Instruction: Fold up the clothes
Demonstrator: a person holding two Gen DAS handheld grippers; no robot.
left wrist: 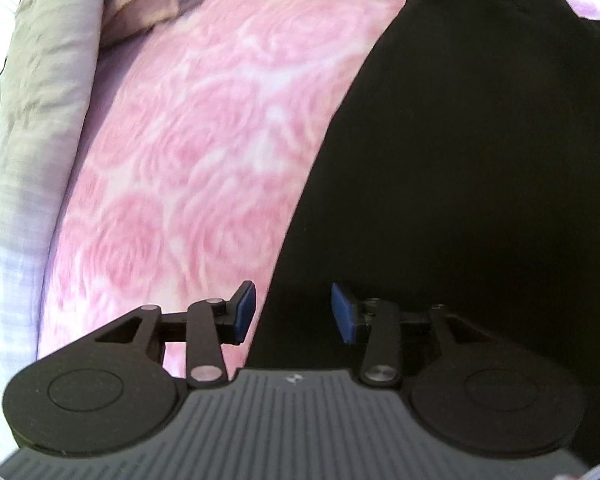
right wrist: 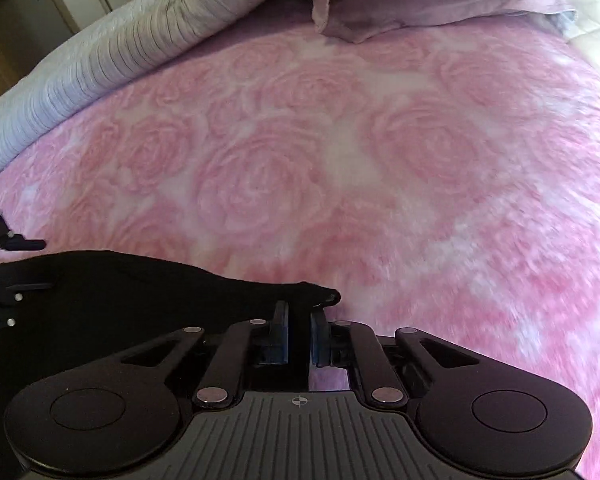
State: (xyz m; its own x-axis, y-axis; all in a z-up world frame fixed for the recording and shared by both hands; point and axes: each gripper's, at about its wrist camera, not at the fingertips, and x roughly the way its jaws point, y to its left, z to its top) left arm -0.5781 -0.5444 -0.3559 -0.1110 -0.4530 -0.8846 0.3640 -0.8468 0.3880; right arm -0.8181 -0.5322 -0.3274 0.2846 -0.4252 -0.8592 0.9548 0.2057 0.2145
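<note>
Black garment [left wrist: 460, 180] lies flat on the pink rose blanket [left wrist: 188, 152]; from our left wrist view, our left gripper [left wrist: 294, 312] hangs partly open over its edge, holding nothing. From the right wrist view, our right gripper [right wrist: 299, 328] is pinched nearly shut at the cloth's corner [right wrist: 316, 294]. So shallow a bite could slip, we judge, undoing the fold.

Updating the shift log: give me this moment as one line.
left gripper: open, straddling black garment edge | right gripper: nearly closed at garment's corner, grip unclear | surface: pink rose-patterned blanket | fold: not visible
</note>
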